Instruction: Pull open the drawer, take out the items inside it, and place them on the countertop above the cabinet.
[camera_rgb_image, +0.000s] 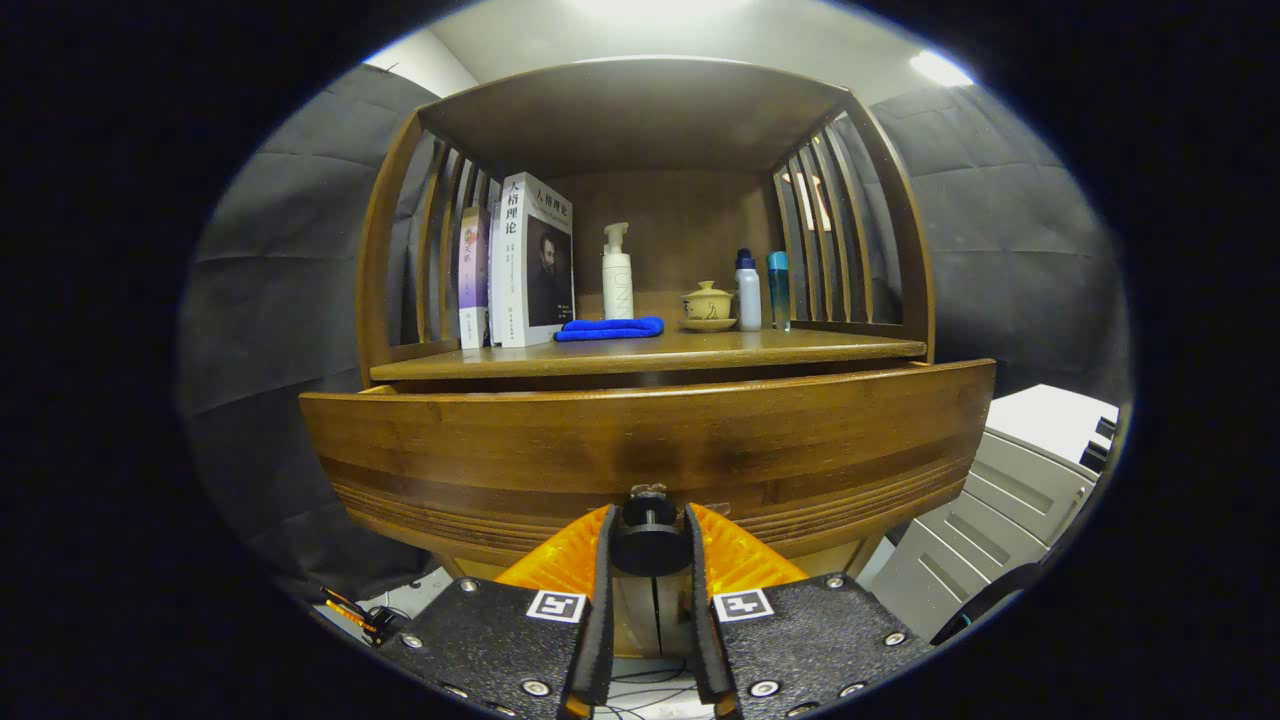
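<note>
Fingers of the tool (648, 545) close from both sides on the round dark knob (648, 540) of the drawer (640, 450), each one pressing against its rim, so the tool grips the knob. The knob is a short spool shape with a thin neck and a small metal fitting where it meets the wood. The drawer front is a broad slab of dark brown wood with a smooth sheen, visible grain, and a band of fine grooves running along its lower part. It stands out forward of the cabinet, its top edge ahead of the bench (650, 352) above. What lies inside the drawer cannot be seen.

The bench is a flat wooden board of the same brown, enclosed by a curved hood with slatted sides. On it, at the left, stand two upright books: a thin purple-spined book (472, 280) and, touching it, a thicker white book (530, 260). Beside them lies a folded blue cloth (610, 328) with a soft nap, and behind it a tall white pump bottle (617, 275). Further right sits a small yellowish lidded cup (707, 305) on a saucer, then a white bottle (748, 290) with a blue cap and a slim teal bottle (779, 290), close together.
</note>
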